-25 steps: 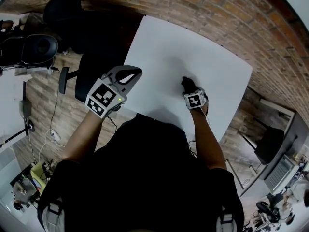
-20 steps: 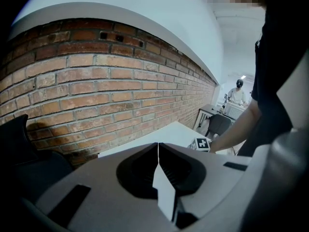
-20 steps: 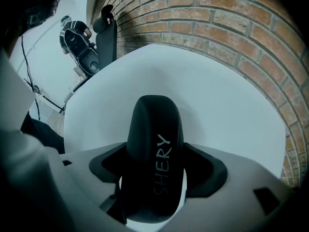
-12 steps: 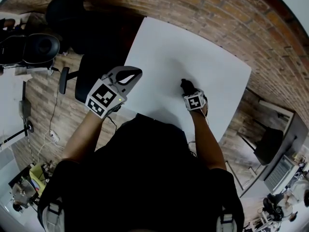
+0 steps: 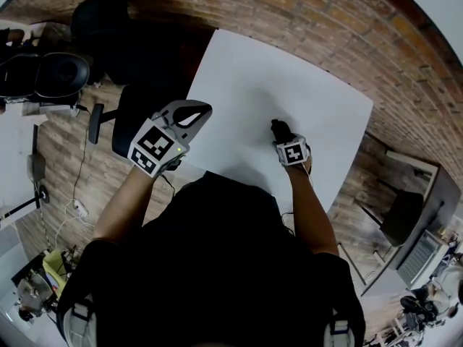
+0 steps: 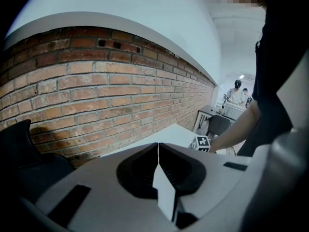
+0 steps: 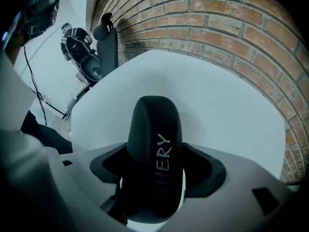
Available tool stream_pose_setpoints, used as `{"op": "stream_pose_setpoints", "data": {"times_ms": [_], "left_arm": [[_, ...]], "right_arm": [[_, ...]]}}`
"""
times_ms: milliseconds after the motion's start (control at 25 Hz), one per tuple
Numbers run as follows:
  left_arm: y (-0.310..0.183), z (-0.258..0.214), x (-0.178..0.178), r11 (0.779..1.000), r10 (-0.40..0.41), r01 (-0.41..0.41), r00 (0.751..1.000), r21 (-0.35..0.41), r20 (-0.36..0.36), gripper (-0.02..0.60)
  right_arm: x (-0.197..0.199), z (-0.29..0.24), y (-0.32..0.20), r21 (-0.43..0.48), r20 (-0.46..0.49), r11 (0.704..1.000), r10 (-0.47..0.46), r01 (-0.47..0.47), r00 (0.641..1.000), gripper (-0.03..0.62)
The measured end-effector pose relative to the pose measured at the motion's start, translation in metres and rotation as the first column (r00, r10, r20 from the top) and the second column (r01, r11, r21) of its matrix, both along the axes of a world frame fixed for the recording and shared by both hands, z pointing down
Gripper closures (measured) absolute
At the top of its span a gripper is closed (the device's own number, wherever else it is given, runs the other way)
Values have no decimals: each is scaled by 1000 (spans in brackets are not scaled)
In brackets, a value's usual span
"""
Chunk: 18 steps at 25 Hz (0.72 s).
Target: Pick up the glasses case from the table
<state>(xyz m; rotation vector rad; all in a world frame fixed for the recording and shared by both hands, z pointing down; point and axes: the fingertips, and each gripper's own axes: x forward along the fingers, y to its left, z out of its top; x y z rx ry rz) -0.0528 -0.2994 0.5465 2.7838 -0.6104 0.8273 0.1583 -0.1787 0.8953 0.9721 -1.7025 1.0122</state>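
A black glasses case [image 7: 154, 153] with grey lettering sits between the jaws of my right gripper [image 7: 153, 178], which is shut on it. In the head view the case [image 5: 280, 130] pokes out ahead of the right gripper [image 5: 284, 139] over the white table [image 5: 260, 85], near its front right part. I cannot tell whether the case touches the tabletop. My left gripper [image 5: 194, 111] hangs at the table's left edge, shut with nothing in it; the left gripper view shows its jaws meeting in a thin seam [image 6: 158, 158].
A brick floor surrounds the white table [image 7: 217, 100]. A black office chair [image 5: 141, 110] stands just left of the table under my left gripper. Another dark chair [image 5: 401, 215] and a desk are at the right. Equipment and cables lie far left.
Almost nothing has moved. The right gripper with the case sits in nearly the same spot; the left gripper holds still.
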Motion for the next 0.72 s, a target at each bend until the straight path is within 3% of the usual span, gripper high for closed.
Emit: {"op": "stream_pose_setpoints", "data": {"times_ms": [160,280,720], "left_arm": [[1,-5,0,1000,4,-4,1000,11,-7,568],[2,-10,-2,1000,4,-4,1000,20,-13,568],[4,-32,-7,998,10,-8,999,62,-37,569]], "right_arm": [[-2,-13,-7,31,31,999,16,-17,999,253],[-3,-25,-20,103,44,995,12,-17,999,256],[-8,-91,-33,191,97,980,39,-56,995,256]]}}
